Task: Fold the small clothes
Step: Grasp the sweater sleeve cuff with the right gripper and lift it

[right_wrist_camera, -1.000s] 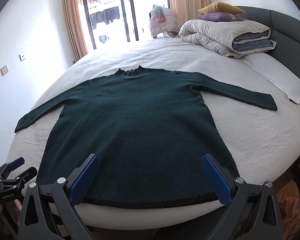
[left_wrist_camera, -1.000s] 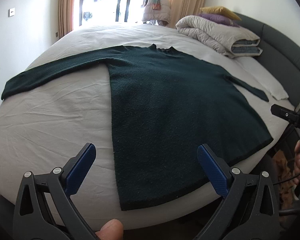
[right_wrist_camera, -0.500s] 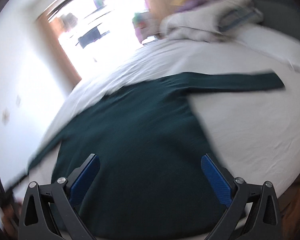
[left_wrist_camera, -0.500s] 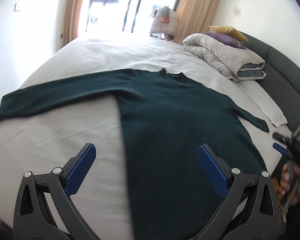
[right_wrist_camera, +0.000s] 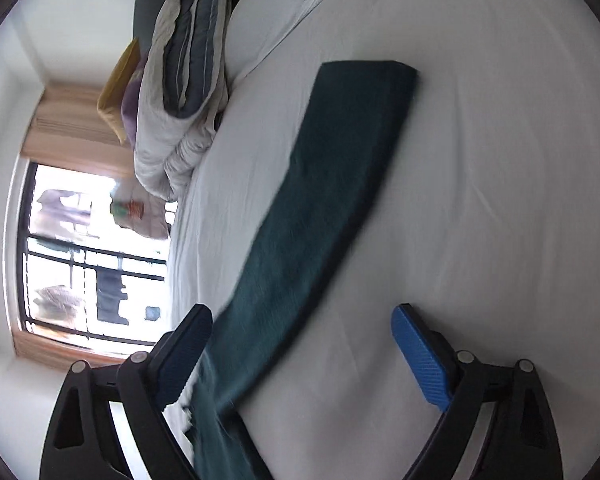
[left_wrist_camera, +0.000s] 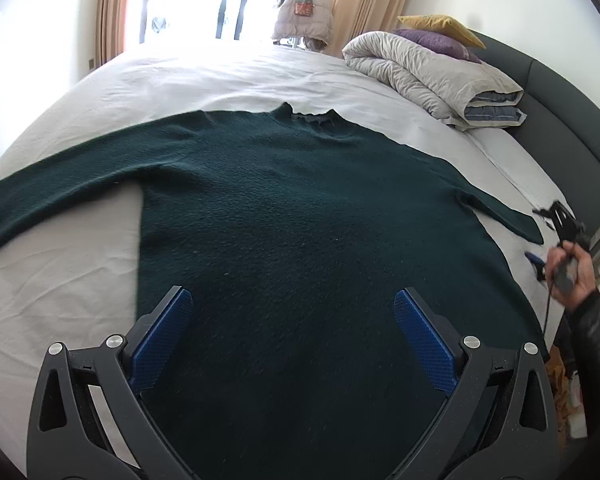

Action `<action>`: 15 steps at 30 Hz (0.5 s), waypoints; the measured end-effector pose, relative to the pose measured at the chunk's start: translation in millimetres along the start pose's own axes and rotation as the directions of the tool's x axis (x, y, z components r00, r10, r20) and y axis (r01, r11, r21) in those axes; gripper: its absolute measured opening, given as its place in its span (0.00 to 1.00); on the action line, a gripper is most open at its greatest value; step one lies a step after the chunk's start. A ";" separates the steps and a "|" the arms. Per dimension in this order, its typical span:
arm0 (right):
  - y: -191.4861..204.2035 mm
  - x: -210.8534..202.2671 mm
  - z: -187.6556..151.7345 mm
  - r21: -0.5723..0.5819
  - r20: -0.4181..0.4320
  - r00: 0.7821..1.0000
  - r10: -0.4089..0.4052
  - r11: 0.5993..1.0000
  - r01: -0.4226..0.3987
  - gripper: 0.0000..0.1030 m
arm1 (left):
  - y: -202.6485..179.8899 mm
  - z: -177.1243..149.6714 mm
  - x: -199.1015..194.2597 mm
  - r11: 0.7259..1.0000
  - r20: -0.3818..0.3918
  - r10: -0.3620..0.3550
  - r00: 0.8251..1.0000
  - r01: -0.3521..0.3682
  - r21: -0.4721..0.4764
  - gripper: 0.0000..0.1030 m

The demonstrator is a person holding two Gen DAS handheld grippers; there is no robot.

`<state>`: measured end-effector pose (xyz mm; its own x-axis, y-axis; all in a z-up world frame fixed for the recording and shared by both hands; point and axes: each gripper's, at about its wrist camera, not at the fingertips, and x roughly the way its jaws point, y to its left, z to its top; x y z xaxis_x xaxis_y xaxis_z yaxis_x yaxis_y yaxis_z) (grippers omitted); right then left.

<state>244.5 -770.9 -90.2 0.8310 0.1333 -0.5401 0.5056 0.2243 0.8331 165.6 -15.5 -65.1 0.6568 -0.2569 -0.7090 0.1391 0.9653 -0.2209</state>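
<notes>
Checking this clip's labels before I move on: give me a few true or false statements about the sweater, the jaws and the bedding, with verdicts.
1. The sweater lies spread flat on the bed. True.
2. The left gripper has its jaws shut on the hem. False: its jaws stand open over the sweater's body, gripping nothing.
3. The right gripper is aimed at a sleeve. True; its jaws, which just narrowed slightly, are open, and the sleeve runs towards its left finger.
4. That sleeve is folded across the chest. False: it stretches straight out on the sheet.
5. A folded duvet sits by the headboard. True.
</notes>
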 end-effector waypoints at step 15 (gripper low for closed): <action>-2.1 47.0 44.6 0.068 0.019 0.999 0.030 0.997 -0.031 0.38 | 4.9 20.4 43.6 0.995 -0.019 -0.082 0.996 0.081 -0.059 1.00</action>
<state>292.8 -808.1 -112.1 0.8499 0.1212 -0.5128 0.4943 0.1536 0.8556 210.0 -21.0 -83.4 0.6285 -0.3364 -0.7013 0.1478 0.9369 -0.3170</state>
